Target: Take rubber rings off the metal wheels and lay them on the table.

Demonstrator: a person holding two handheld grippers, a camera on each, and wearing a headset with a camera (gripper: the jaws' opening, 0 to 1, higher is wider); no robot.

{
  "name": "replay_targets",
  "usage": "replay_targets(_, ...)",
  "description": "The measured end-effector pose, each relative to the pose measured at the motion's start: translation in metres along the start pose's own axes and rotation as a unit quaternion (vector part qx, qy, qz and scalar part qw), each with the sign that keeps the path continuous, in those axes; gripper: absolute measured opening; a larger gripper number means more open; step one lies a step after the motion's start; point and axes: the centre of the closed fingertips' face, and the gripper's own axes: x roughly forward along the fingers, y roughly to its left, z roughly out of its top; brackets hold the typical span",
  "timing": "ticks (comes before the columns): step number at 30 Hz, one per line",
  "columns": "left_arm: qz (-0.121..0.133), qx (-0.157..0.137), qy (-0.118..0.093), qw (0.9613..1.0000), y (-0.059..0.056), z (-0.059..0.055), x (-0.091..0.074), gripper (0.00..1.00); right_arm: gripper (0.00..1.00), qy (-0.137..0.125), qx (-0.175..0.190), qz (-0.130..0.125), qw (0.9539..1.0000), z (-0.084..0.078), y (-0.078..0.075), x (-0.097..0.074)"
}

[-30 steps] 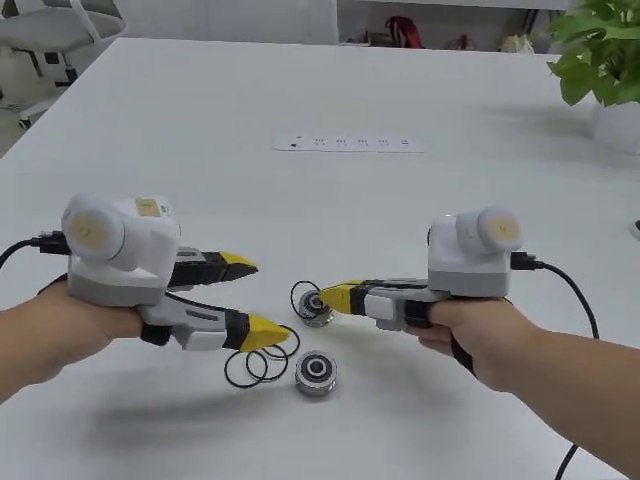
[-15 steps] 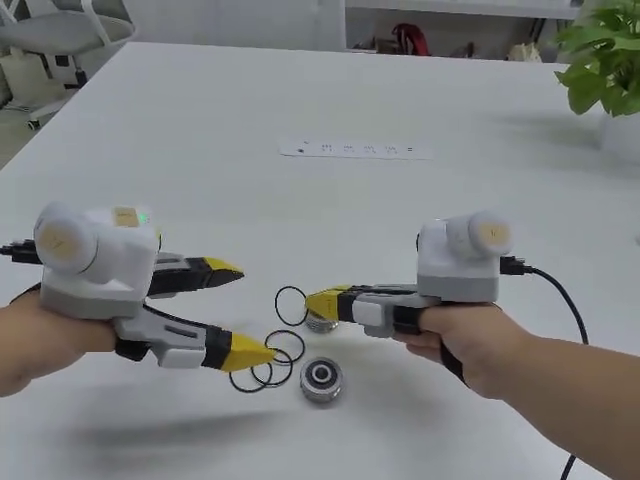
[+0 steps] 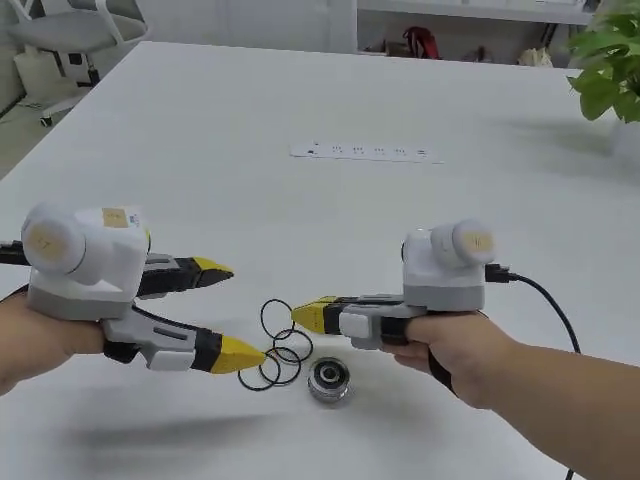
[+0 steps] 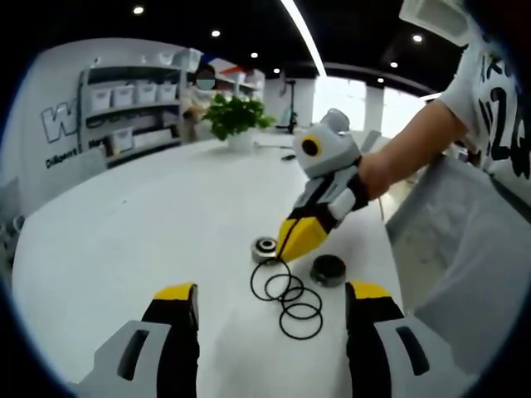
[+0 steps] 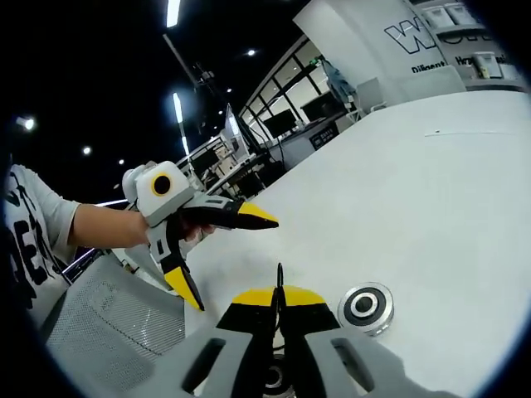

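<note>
My right gripper [image 3: 303, 314] is shut on a thin black rubber ring [image 3: 276, 318], held at the edge of several loose black rings [image 3: 279, 357] lying on the white table [image 3: 300, 210]. In the right gripper view the held ring [image 5: 279, 282] stands edge-on between the yellow fingertips [image 5: 303, 299]. A metal wheel [image 3: 330, 381] lies just in front of that gripper, and a second wheel [image 4: 265, 249] rests behind its tip. My left gripper [image 3: 238, 311] is open, its jaws spread on either side of the ring pile [image 4: 292, 303] and touching nothing.
A white power strip [image 3: 365, 152] lies further back on the table. A green plant [image 3: 610, 70] stands at the far right corner, and an office chair [image 3: 70, 25] is beyond the far left edge. The right gripper's black cable [image 3: 550, 300] trails to the right.
My right gripper has drawn a ring away from the rear wheel, leftward and nearer to the loose rings. The left gripper has stayed open beside the pile. The head camera has shifted.
</note>
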Motion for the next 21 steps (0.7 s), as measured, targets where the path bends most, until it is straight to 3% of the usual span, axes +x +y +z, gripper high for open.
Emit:
replay_targets(12, 0.005, -0.002, 0.0, 1.0, 0.002, -0.002, -0.005, 0.73, 0.0, 0.009, 0.031, 0.02, 0.9993, -0.006, 0.01, 0.008)
replay_targets(21, 0.004, -0.003, -0.001, 1.0, 0.0, -0.001, -0.004, 0.73, 0.0, 0.038, 0.053, 0.022, 0.9976, -0.019, 0.011, 0.011)
